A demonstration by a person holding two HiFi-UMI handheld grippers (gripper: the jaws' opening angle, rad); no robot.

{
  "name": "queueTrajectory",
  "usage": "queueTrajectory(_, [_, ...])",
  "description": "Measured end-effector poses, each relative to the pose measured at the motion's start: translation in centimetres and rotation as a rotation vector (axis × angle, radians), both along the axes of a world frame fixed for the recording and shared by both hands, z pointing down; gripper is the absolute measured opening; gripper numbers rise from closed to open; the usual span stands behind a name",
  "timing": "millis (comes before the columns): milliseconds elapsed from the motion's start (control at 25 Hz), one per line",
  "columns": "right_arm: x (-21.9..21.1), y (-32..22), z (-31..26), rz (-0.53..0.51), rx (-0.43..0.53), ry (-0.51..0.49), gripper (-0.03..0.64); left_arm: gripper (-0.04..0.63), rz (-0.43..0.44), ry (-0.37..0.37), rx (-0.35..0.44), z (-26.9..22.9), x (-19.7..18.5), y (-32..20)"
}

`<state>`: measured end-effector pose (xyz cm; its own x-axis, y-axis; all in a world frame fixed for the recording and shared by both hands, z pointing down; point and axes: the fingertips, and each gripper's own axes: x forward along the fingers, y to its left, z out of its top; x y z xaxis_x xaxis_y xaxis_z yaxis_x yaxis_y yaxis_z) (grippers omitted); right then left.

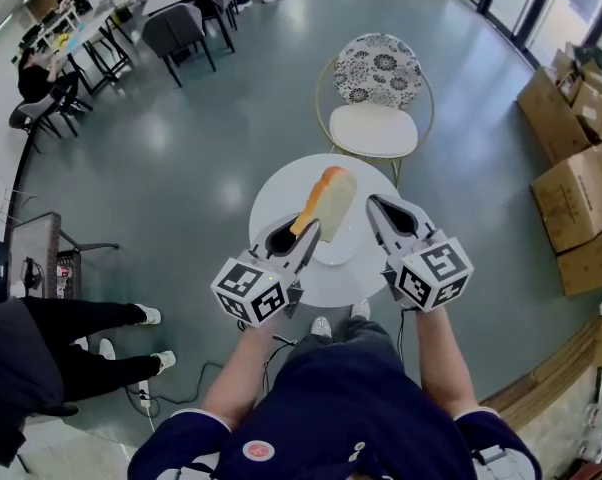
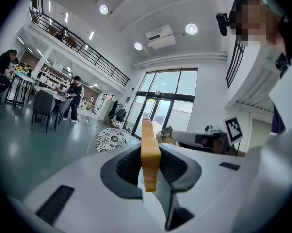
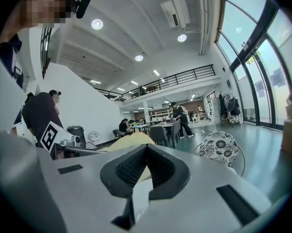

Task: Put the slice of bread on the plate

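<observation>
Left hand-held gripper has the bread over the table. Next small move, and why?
Probably lower the left hand-held gripper toward the round white plate. Its jaws are clamped on the tan bread slice, which appears to hang above the plate on the round white table rather than rest on it. The right hand-held gripper is shut, empty, and off to the side.

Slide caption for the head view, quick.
Left claw holds the bread slice over the round white table; right claw shut beside it.

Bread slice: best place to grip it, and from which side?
Probably across its two flat faces at the near end, coming in edge-on from the person's side, as the left gripper has it: the bread slice is thin and stands on edge.
</observation>
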<state>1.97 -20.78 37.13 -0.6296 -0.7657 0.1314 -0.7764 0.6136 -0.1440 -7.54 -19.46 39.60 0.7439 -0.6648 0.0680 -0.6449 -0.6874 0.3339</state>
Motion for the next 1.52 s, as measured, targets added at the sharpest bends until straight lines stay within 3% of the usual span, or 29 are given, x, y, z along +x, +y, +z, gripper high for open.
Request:
queueTrajectory(440, [1.1,0.0,3.5,0.022,-0.081,-0.001,0.005,0.092,0.026,-0.020,-0.114,5.7,1.0,0.0])
queueTrajectory(1080, [2.5,0.6,14.6,0.100,-0.294,0.025,0.005,0.094,0.044,-0.073,-0.308,18.1,2.4,-0.1])
queueTrajectory(1520, [2.8,1.1,16.9,0.106,-0.358,0.045,0.005,0.094,0.049,-0.097,-0.421,24.5,2.3,-1.6])
